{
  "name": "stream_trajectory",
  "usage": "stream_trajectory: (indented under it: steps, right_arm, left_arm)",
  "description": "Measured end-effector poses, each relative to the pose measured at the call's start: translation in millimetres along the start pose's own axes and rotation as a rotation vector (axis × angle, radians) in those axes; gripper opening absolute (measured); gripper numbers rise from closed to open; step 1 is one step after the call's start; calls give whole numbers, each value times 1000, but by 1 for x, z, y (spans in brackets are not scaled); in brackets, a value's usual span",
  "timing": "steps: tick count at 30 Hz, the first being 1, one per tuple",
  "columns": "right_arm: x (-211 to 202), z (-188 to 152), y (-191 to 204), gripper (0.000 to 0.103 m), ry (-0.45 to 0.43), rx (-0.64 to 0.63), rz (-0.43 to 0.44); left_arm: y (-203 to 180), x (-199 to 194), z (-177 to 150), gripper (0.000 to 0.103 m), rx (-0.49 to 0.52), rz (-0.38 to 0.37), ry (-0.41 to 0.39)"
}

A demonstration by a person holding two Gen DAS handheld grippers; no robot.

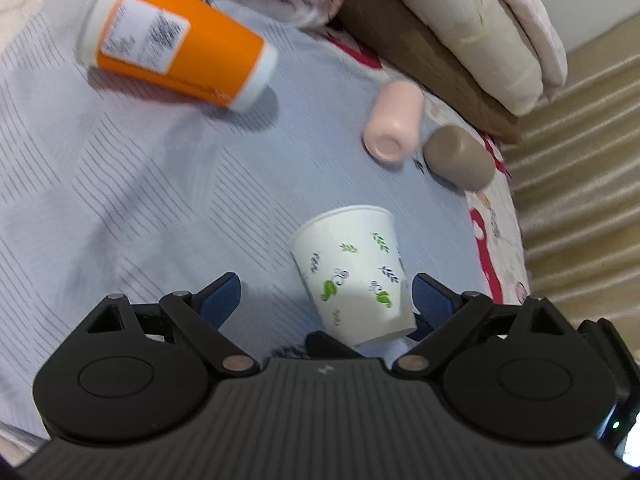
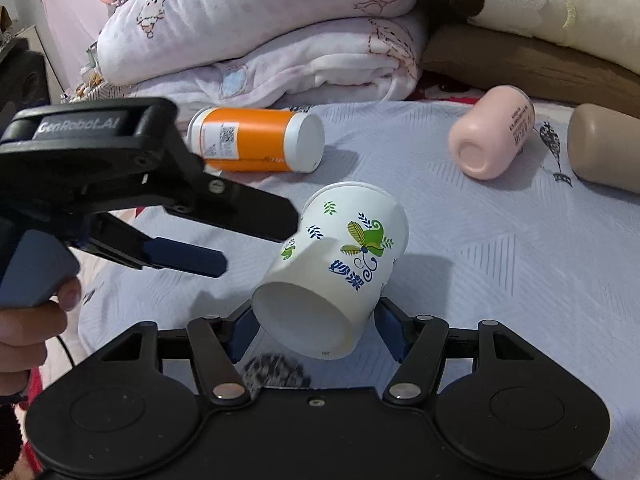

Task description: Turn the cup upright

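Nearest the right wrist camera, the right tool (image 2: 316, 326) had its two blue-padded fingers set on either side of a white paper cup (image 2: 336, 264) printed with green and blue leaves. The pads looked to be touching the cup's walls near its closed base, so the tool appeared clamped on it, though the contact on the left side was partly hidden. The cup was tilted, its base towards the camera and its open rim pointing away and slightly up, lifted off or barely resting on the pale striped bed cover (image 2: 500, 272).

Just beside the cup, the left tool (image 2: 256, 246) reached in from the left with its fingers spread apart, holding nothing.

The cup was probably very light, thin-walled and easy to crush, so a gentle squeeze low on the stiffer base ring seemed the safest hold.

Farther off, an orange cup (image 2: 256, 140) with a white lid lay on its side, and a pink bottle (image 2: 492, 136) and a brown bottle (image 2: 604, 148) lay to the right. Folded blankets (image 2: 256, 32) were stacked at the back.
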State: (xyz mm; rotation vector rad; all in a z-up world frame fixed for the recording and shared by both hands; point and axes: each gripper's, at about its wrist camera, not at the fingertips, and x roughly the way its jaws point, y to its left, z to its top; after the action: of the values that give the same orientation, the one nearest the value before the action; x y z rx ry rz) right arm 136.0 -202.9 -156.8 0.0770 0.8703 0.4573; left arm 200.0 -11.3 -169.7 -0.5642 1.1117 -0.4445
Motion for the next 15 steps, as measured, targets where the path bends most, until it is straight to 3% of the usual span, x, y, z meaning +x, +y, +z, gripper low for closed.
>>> stream_trajectory:
  steps: [5,9,12,15]
  right_arm:
    - [0,-7,3,68,26,-3,-17]
    - [3,-10,5,67,52,-8,-29]
    - [6,-6,10,67,94,-36,-84]
    - [7,-1,9,69,122,-27,-61]
  left_arm:
    - [-6,13,-8,91,-2,1,29]
    - [-6,16,-10,66,-13,34,16]
    - [-2,17,-8,54,-26,-13,25]
    - [-1,18,-9,48,-45,-46,33]
